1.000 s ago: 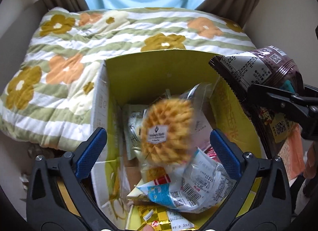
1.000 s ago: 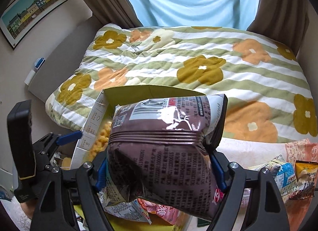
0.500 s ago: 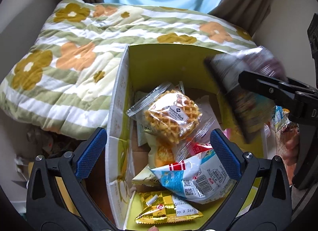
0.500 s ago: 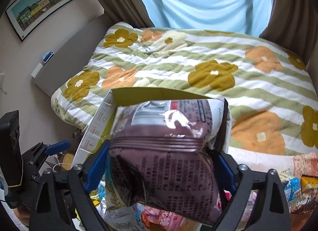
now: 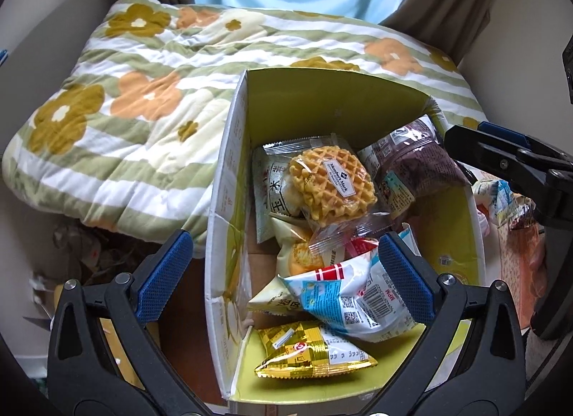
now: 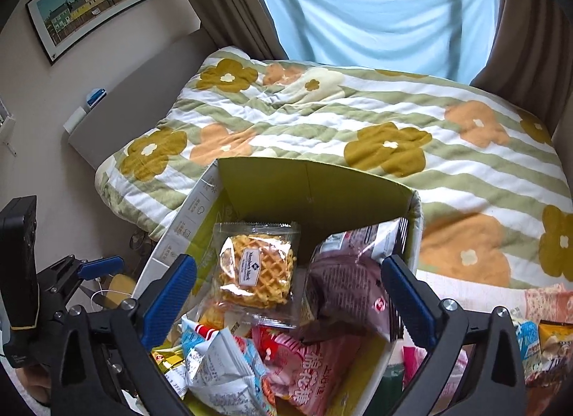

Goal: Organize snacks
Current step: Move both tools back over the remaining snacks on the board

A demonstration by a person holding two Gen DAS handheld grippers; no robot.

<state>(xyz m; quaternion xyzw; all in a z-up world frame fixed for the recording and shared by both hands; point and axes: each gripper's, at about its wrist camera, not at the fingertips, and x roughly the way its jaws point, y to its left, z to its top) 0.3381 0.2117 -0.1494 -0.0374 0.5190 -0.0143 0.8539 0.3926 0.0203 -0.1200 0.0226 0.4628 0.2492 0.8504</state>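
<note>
A yellow-lined cardboard box (image 5: 322, 100) (image 6: 315, 186) holds several snack packs. A wrapped waffle (image 5: 331, 185) (image 6: 256, 271) lies on top. A purple-brown snack bag (image 5: 415, 165) (image 6: 352, 280) lies in the box's right side, free of any gripper. A blue-white pack (image 5: 354, 297) and a gold pack (image 5: 308, 351) lie at the near end. My left gripper (image 5: 283, 276) is open and empty above the box's near end. My right gripper (image 6: 288, 294) is open and empty just above the purple bag; it shows at the right in the left wrist view (image 5: 501, 161).
The box rests against a flowered, striped quilt (image 6: 358, 122) on a bed. More snack packs (image 6: 544, 344) (image 5: 501, 197) lie on a pink cloth right of the box. Curtains and a window stand behind. Clutter (image 5: 82, 247) lies on the floor at left.
My right gripper opened and let go of the purple-brown bag, which dropped into the box's right side. The waffle pack settled on the pile. The left gripper drew back slightly.
</note>
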